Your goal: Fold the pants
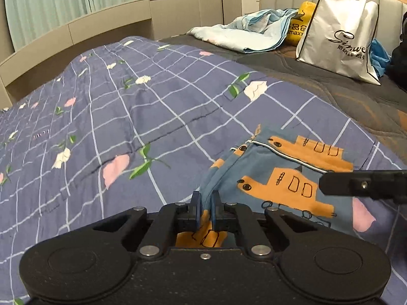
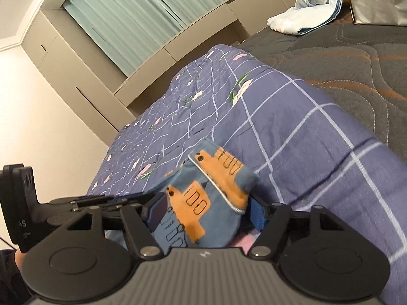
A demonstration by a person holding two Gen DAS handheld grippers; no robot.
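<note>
Left wrist view: curtain (image 1: 48, 2) hanging beyond the pants, upper left. Checked floral quilt (image 1: 122, 117) lying under the pants, spreading left of them. Left tongs (image 1: 205, 204) closing narrow on a bunched edge of the pants (image 1: 287, 167), blue with orange vehicle print, resting on the quilt. Light blue cloth (image 1: 244, 29), yellow bag (image 1: 301, 24) and white shopping bag (image 1: 340, 40) sitting far beyond the pants on the grey mattress (image 1: 318, 81). Right tongs (image 1: 361, 183) reaching in at the pants' right edge.

Right wrist view: left tongs (image 2: 122, 199) showing left of the pants (image 2: 203, 198). Right tongs (image 2: 207, 211) standing wide, pants bunching between the fingers (image 2: 257, 214), grip not confirmed.
</note>
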